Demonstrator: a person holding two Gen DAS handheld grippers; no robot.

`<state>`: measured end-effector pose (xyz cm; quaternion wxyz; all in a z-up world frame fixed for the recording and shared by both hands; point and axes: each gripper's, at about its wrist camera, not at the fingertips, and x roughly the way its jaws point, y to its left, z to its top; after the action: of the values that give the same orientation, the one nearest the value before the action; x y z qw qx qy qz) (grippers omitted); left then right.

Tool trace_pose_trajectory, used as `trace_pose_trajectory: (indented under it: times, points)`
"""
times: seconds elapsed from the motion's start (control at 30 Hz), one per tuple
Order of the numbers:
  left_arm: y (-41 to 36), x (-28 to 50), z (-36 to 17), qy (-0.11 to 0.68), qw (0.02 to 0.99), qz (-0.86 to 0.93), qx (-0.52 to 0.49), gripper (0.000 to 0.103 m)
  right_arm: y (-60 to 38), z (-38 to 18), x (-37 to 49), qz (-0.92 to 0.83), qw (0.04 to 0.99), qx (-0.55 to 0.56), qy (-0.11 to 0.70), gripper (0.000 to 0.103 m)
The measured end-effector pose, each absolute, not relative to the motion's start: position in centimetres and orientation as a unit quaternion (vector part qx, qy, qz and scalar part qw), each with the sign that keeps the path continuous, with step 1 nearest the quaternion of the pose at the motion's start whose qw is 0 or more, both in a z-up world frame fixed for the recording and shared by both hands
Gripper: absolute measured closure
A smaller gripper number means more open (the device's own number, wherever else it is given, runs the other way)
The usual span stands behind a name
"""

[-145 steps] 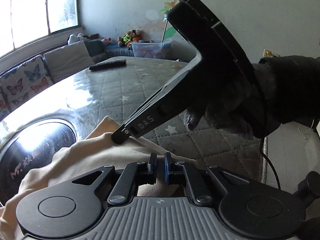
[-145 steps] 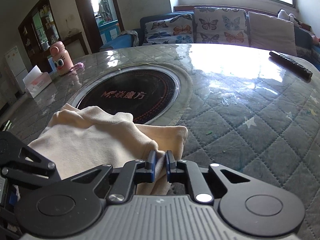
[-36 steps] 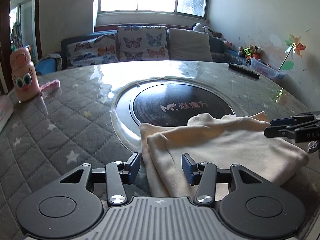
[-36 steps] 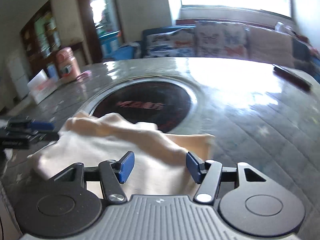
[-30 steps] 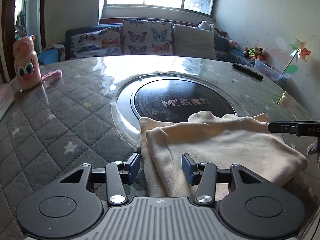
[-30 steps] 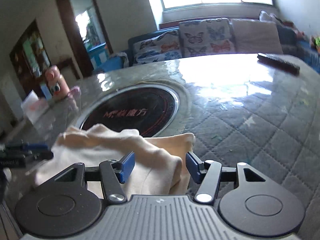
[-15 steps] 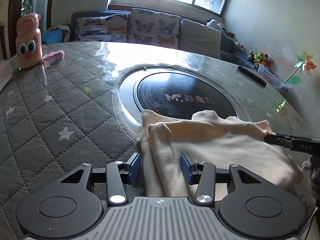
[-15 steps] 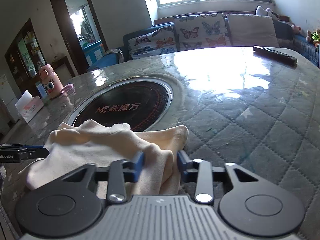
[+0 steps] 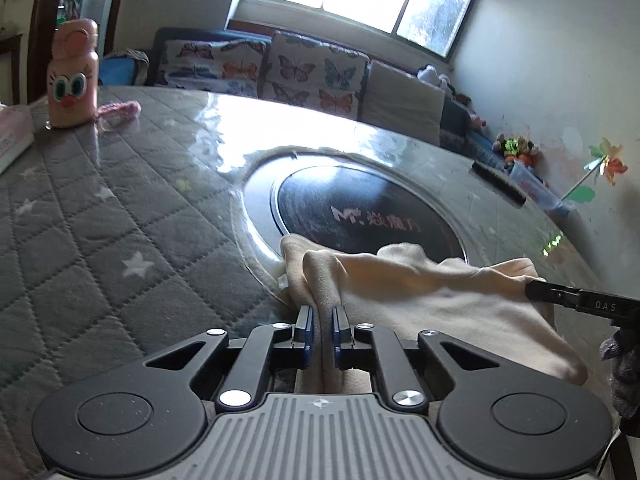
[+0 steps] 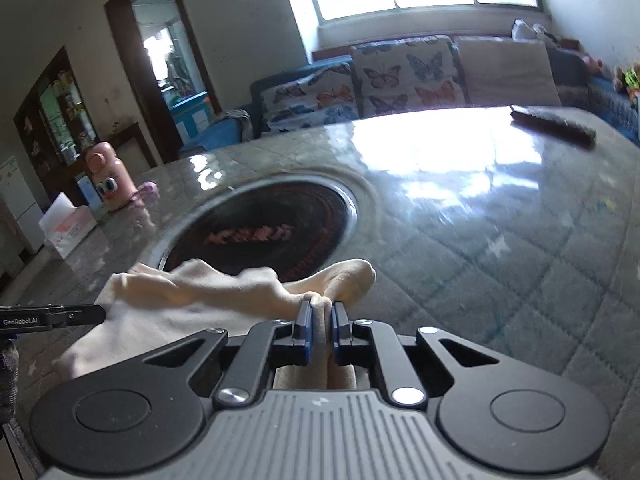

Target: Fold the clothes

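Round quilted worktop (image 9: 120,208) under glossy cover, dark inset disc (image 9: 360,216) at centre. Cream garment (image 9: 440,296) lying on near side of worktop, far edge overlapping rim of disc; already doubled into a compact layered bundle, upper surface rumpled, edges not squared. Left tongs (image 9: 320,320) closed to a narrow gap on a raised ridge of cloth at garment's left end. Right tongs (image 10: 319,318) likewise nearly closed, pinching a bunched fold at right end. Both ends slightly lifted, middle resting on worktop. Judged part-way through: at least one fold visibly in place, both ends gripped as for a further fold, a straightening or a lift; which of these, not settled by the views. Remaining, at most: bringing edges together, flattening, release. Smaller items well apart from garment: pink bottle (image 9: 74,74) and box (image 10: 68,224) at far left, remote (image 10: 552,126) at far right.
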<state>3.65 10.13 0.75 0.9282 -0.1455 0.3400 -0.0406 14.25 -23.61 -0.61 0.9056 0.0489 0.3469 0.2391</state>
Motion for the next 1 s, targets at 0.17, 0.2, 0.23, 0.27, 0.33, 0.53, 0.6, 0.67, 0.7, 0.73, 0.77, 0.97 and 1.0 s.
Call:
trace_pose_trajectory:
  times: [0.17, 0.2, 0.23, 0.27, 0.33, 0.53, 0.6, 0.67, 0.7, 0.73, 0.77, 0.97, 1.0]
  points:
    - [11.8, 2.0, 1.7, 0.319, 0.935, -0.024, -0.155, 0.093, -20.6, 1.9, 14.3, 0.273, 0.906, 0.021, 0.322, 0.095]
    - [12.1, 1.6, 1.9, 0.315, 0.936, -0.02, -0.157, 0.093, -19.8, 2.2, 14.4, 0.281, 0.905, 0.016, 0.32, 0.095]
    - [12.6, 1.2, 2.2, 0.31, 0.937, -0.014, -0.159, 0.093, -19.0, 2.5, 14.6, 0.289, 0.903, 0.012, 0.317, 0.095]
    - [13.4, 0.8, 2.4, 0.305, 0.938, -0.005, -0.163, 0.093, -17.7, 2.8, 14.8, 0.299, 0.901, 0.005, 0.315, 0.095]
    - [15.1, -0.3, 2.8, 0.295, 0.94, 0.014, -0.171, 0.093, -15.2, 3.3, 15.3, 0.32, 0.896, -0.008, 0.309, 0.095]
    - [20.8, -3.1, 4.0, 0.272, 0.942, 0.087, -0.179, 0.093, -6.7, 4.3, 17.0, 0.385, 0.874, -0.027, 0.295, 0.095]
    - [22.7, -3.7, 4.4, 0.266, 0.941, 0.113, -0.178, 0.093, -4.4, 4.3, 17.5, 0.398, 0.869, -0.03, 0.293, 0.095]
    - [24.2, -3.9, 4.4, 0.267, 0.938, 0.135, -0.175, 0.093, -2.1, 4.2, 18.0, 0.41, 0.863, -0.032, 0.292, 0.095]
    - [24.9, -3.9, 4.4, 0.268, 0.936, 0.145, -0.174, 0.093, -0.9, 4.2, 18.2, 0.416, 0.861, -0.033, 0.292, 0.095]
    - [25.5, -3.9, 4.3, 0.27, 0.935, 0.156, -0.172, 0.092, 0.2, 4.2, 18.5, 0.422, 0.858, -0.034, 0.291, 0.095]
    - [26.2, -3.9, 4.2, 0.271, 0.933, 0.166, -0.17, 0.092, 1.4, 4.1, 18.7, 0.428, 0.855, -0.036, 0.29, 0.095]
    - [27.6, -4.0, 3.1, 0.284, 0.925, 0.205, -0.146, 0.08, 4.9, 2.2, 20.0, 0.424, 0.847, -0.061, 0.315, 0.09]
    - [27.7, -4.0, 3.1, 0.284, 0.925, 0.206, -0.146, 0.069, 5.0, 2.0, 20.1, 0.423, 0.846, -0.064, 0.317, 0.089]
